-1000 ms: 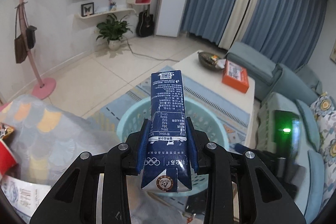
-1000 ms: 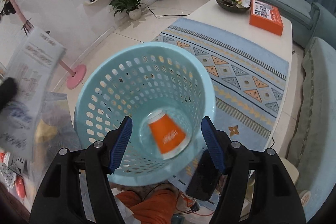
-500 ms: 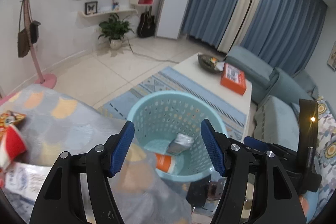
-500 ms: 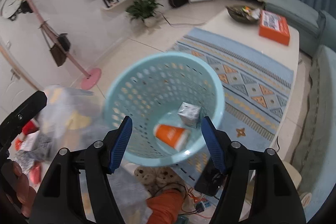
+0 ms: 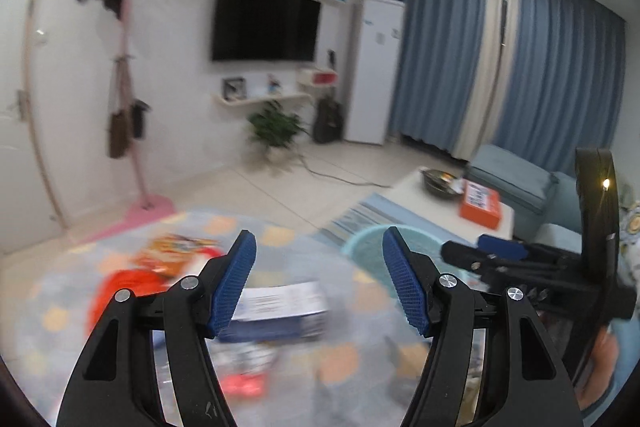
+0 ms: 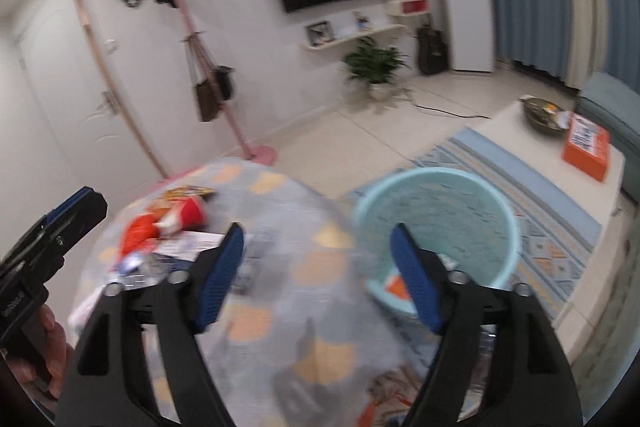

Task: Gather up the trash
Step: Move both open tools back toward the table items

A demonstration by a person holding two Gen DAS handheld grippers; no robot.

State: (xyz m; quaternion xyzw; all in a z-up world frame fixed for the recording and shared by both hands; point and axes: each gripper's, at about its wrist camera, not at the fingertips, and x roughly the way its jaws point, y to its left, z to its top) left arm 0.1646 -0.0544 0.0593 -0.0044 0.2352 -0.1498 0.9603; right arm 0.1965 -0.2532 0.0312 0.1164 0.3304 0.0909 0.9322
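Trash lies blurred on the round cloth-covered surface (image 6: 280, 291) in the lower half of both views: a red cup (image 6: 188, 215) on its side at centre left of the right wrist view, a red packet (image 5: 120, 291) at lower left of the left wrist view, and a white-and-blue carton (image 5: 280, 311) lying flat behind the left tool's fingers. Just right of the surface stands the light blue perforated basket (image 6: 436, 223), with something orange (image 6: 396, 285) showing low inside it in the right wrist view. In its own view the left tool (image 5: 320, 287) hangs released over the carton, jaws wide apart with nothing between the blue pads (image 5: 236, 283). The right tool (image 6: 316, 275) has just been opening further and is likewise released and empty, its left finger over the surface and its right finger in front of the basket. Each tool also shows at the edge of the other's view, the left one at far left with a hand (image 6: 44, 351) wrapped around its grip. Farther back, at the right, an orange box (image 6: 586, 147) and a dark bowl (image 6: 542, 113) sit on a white coffee table (image 6: 520, 143).
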